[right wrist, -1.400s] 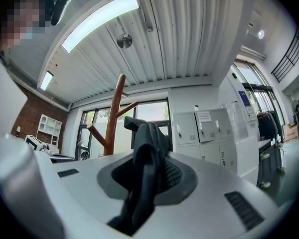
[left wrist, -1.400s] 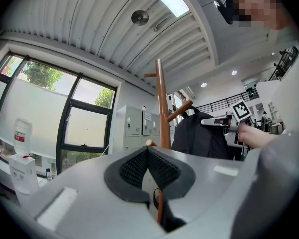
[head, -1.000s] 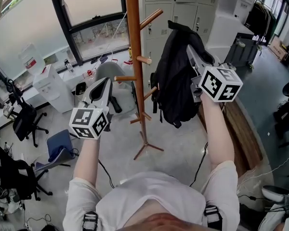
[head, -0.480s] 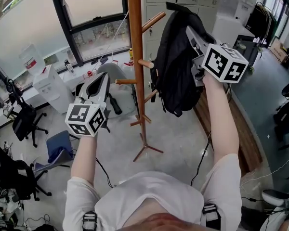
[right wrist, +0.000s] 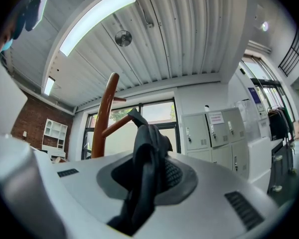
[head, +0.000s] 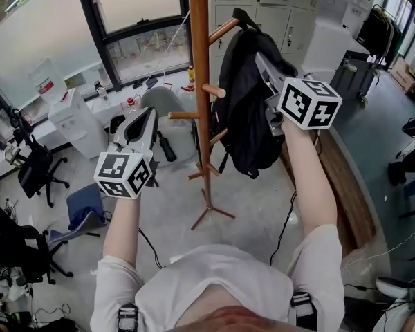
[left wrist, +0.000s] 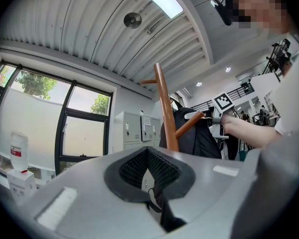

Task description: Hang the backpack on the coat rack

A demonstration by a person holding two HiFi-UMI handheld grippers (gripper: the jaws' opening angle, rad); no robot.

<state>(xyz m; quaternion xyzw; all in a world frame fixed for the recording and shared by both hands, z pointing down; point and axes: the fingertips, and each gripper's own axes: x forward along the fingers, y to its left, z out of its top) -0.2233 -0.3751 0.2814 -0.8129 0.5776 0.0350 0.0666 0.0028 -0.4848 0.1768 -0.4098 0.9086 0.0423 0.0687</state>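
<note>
Backpack (head: 242, 116), hanging vertical, is held by its strap in the nearly shut right tool (head: 261, 62); rack peg (head: 225, 30) is noted at 10 o'clock, near.

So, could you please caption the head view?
Right hand-held gripper holds a black backpack beside the wooden coat rack.

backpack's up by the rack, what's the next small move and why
Probably nudge the right claw up and toward the pole, so the top loop of the backpack passes over the tip of the upper peg. The claw grips its strap; the bag hangs beside that peg, apparently not hooked yet.
</note>
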